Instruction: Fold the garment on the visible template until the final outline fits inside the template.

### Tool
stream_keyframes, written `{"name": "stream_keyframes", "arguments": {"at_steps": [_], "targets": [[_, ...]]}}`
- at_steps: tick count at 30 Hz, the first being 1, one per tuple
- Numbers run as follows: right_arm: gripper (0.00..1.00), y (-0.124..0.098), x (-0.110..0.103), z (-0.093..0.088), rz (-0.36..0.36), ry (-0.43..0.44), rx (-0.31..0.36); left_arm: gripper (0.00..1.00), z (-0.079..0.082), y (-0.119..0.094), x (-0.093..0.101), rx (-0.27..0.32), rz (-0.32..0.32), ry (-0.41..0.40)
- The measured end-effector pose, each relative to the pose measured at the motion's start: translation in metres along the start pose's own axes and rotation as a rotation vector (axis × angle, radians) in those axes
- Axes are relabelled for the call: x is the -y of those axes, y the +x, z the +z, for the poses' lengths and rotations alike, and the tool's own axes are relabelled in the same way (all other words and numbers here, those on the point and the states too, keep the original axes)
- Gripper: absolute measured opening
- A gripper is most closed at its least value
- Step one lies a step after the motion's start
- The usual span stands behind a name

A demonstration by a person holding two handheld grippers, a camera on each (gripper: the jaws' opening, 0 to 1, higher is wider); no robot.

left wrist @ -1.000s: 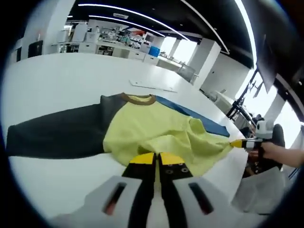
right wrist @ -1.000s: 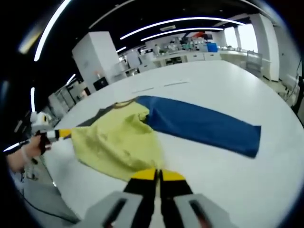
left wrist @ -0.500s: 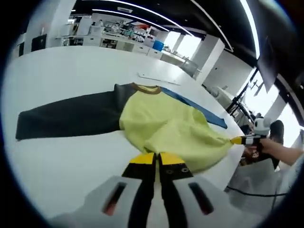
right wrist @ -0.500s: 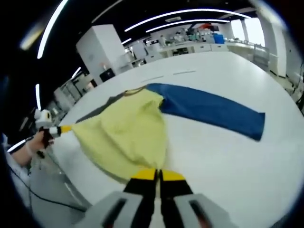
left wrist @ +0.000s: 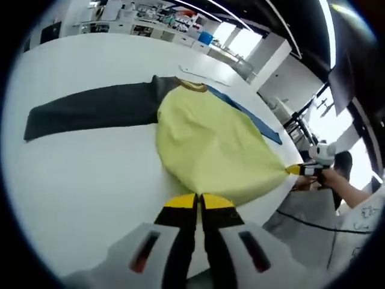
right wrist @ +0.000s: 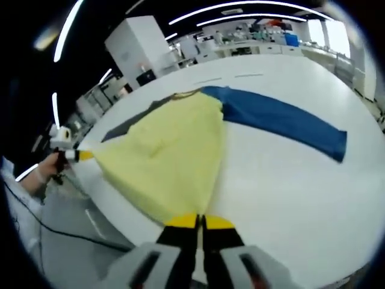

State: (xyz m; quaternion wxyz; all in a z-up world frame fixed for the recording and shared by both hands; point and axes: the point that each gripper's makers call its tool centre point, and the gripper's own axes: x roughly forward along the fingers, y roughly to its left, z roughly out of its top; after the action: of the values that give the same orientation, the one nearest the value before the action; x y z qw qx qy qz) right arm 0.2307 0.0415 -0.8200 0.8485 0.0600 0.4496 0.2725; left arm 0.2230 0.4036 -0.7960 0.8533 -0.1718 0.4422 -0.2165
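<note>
The shirt's (left wrist: 210, 141) yellow body is now pulled taut and smooth between the two grippers, where a second ago it lies bunched and wrinkled on the table (left wrist: 84, 174). In the left gripper view its hem corner reaches further toward the lower right of the frame, held by the right gripper (left wrist: 295, 170) beyond the table edge. In the right gripper view the left gripper (right wrist: 84, 155) stretches the opposite corner out at mid left (the fabric now spans a flat fan down to the jaws). The blue sleeve (right wrist: 283, 123) lies more exposed, no longer partly covered.
</note>
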Motion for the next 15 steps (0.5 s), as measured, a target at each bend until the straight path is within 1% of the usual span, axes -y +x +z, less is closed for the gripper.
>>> {"name": "stream_keyframes", "arguments": {"at_steps": [1, 3, 4, 5, 7, 10, 15], "targets": [[0.0, 0.0, 0.001, -0.001, -0.001, -0.001, -0.003, 0.0, -0.001, 0.002, -0.002, 0.007, 0.005, 0.005], [0.0, 0.001, 0.004, -0.004, -0.012, -0.005, -0.015, 0.0, -0.011, 0.006, -0.004, -0.034, 0.006, -0.02], [0.0, 0.001, 0.007, -0.005, -0.02, -0.004, -0.021, 0.0, -0.015, 0.009, -0.004, -0.042, 0.003, -0.025], [0.0, 0.002, 0.008, -0.007, -0.025, -0.004, -0.027, 0.0, -0.019, 0.01, 0.0, -0.056, -0.011, -0.044], [0.0, 0.001, 0.011, -0.008, -0.037, -0.004, -0.032, 0.0, -0.023, 0.012, 0.001, -0.071, -0.02, -0.056], [0.0, 0.002, 0.015, -0.01, -0.038, 0.013, -0.036, 0.0, -0.029, 0.018, -0.006, -0.099, -0.002, -0.055], [0.0, 0.005, 0.016, -0.013, -0.041, 0.007, -0.046, 0.0, -0.031, 0.024, -0.011, -0.102, 0.008, -0.054]]}}
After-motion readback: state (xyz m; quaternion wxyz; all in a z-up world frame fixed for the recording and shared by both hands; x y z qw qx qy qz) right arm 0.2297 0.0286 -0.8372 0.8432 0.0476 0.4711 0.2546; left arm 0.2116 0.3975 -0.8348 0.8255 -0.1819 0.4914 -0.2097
